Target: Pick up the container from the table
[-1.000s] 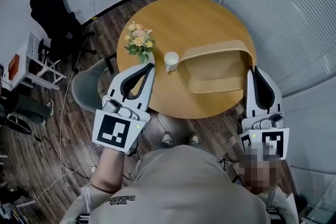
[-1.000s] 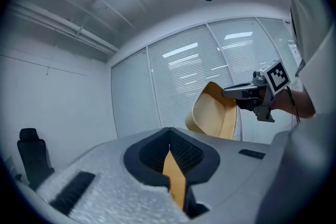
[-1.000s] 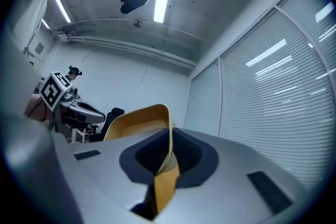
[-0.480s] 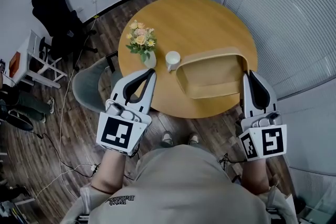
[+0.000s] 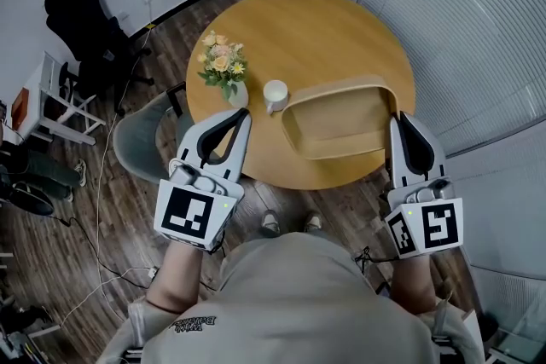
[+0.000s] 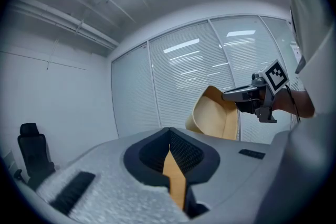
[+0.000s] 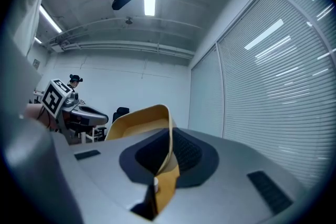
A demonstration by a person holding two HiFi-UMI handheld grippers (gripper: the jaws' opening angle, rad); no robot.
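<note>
I read the large tan container (image 5: pixel 341 122), open-topped with a tall curved wall, as the thing to pick up. It lies on the near right part of the round table (image 5: pixel 316 30). A white cup (image 5: pixel 275 95) stands just beside its left end, and a vase of flowers (image 5: pixel 223 71) is a little further left.

My right hand-held gripper (image 5: pixel 399 118) is at the container's right end. In the right gripper view the edge of the wall runs straight down into the slit between the jaws. The jaws are drawn in narrow around it, so I judge the grip on that side is made.

My left hand-held gripper (image 5: pixel 243 112) is over the table edge near the vase, apart from the container, with the cup between them. Its jaws are drawn together to a thin slit. Only a tan surface shows through the slit, and nothing is held there.

So the reach and the right-side grasp look done, and the lift itself looks not yet done. In the head view the container shows no clear tilt or gap above the table, though I cannot rule out a slight rise. What remains is raising it clear. With one gripper on one end of so wide a piece, I expect it to sag or swing unless the left side helps.
</note>
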